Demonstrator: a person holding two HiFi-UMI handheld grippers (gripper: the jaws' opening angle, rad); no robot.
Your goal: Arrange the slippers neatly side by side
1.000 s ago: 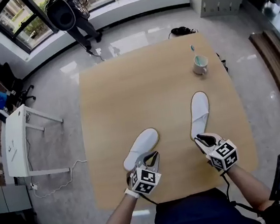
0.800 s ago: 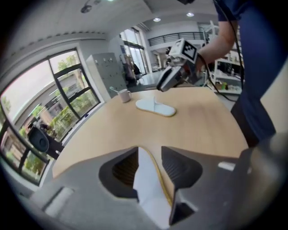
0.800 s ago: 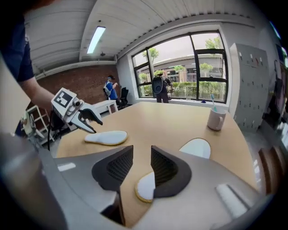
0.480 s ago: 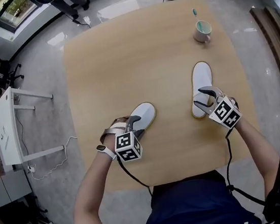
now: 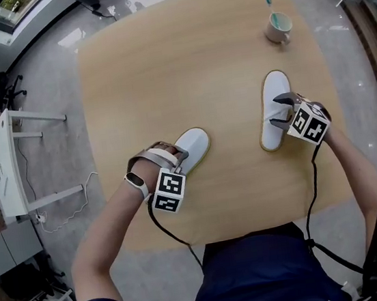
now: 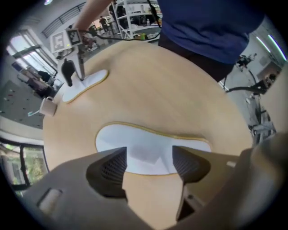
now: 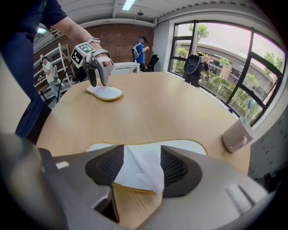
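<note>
Left gripper (image 5: 177, 156), just opened wide, straddles slipper (image 5: 195, 142) (unclamped).

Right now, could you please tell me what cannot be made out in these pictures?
- Left slipper: head view, near end under the left hand.
- Cup: head view, inside too small to see.
- Left tongs, jaws just opening astride that slipper: left gripper view, touch unclear.
- Right tongs, likewise astride the right slipper: right gripper view, touch unclear.

On table (image 5: 184, 64): left slipper (image 5: 193, 143), right slipper (image 5: 273, 101) well apart; cup (image 5: 278, 28) beyond right slipper.
</note>
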